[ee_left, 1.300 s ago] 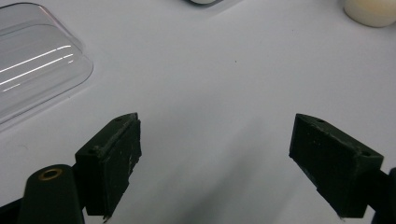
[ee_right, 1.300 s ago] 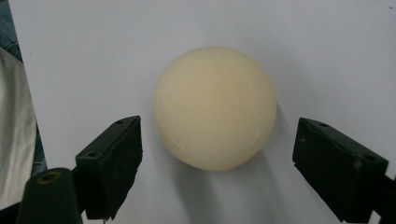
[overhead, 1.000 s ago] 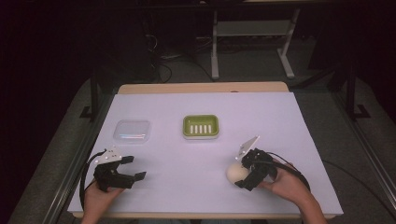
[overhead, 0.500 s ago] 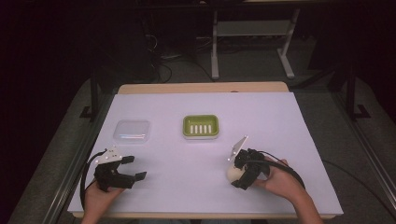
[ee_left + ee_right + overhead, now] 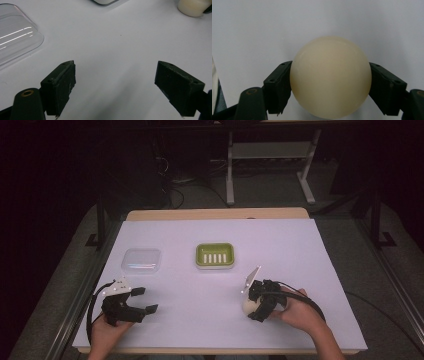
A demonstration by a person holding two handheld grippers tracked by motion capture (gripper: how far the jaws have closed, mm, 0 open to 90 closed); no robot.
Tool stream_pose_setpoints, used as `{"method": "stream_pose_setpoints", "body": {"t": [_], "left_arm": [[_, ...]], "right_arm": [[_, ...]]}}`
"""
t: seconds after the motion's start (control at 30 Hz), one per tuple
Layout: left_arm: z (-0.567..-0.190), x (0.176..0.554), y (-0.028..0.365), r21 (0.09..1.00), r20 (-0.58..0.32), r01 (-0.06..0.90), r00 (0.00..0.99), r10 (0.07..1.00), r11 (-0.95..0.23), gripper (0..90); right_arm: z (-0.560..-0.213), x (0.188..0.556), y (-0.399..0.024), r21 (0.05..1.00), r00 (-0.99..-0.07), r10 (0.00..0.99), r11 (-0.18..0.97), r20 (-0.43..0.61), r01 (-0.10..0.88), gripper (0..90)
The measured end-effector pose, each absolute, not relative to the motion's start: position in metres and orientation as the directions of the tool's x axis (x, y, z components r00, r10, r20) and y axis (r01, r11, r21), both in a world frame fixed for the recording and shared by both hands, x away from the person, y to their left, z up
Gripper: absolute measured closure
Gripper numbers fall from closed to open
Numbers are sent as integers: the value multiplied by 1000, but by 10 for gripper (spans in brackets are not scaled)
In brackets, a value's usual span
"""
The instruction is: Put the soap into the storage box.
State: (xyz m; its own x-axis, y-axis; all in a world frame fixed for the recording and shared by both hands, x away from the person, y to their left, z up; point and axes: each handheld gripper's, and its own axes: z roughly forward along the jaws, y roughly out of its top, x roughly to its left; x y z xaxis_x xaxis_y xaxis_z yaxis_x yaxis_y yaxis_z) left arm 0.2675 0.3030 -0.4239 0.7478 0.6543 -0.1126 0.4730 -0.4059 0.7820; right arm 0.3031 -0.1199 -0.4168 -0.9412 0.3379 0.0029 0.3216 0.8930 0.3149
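A cream, rounded soap bar (image 5: 330,75) sits between the jaws of my right gripper (image 5: 330,83), which is shut on it. From above, this gripper (image 5: 256,303) holds the soap (image 5: 247,305) just over the white table cover at the near right. A green soap dish (image 5: 214,255) with white slots stands at the table's middle. My left gripper (image 5: 146,300) rests at the near left, open with nothing between its jaws (image 5: 117,82). Its view catches the soap (image 5: 193,7) at the top right edge.
A clear plastic lid (image 5: 141,260) lies left of the dish, just beyond my left gripper; it is also at the upper left of the left gripper view (image 5: 15,35). The white-covered table (image 5: 300,250) has open surface between the two grippers and behind the dish.
My right gripper has shifted a little to the left with the soap in it. The left gripper has stayed where it was.
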Motion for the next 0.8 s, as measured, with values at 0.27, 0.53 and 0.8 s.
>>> {"method": "stream_pose_setpoints", "body": {"t": [0.27, 0.53, 0.8], "left_arm": [[-424, 267, 303, 785, -122, 476, 746, 655, -396, 164], [-423, 265, 302, 790, -124, 475, 743, 657, -388, 164], [-423, 266, 302, 789, -127, 475, 747, 653, -390, 164]], "right_arm": [[-415, 305, -120, 311, -944, 330, 895, 24, 321, 245], [-399, 309, -122, 360, -942, 334, 875, 34, 323, 246], [-391, 324, -118, 386, -938, 338, 858, 70, 338, 246]]}}
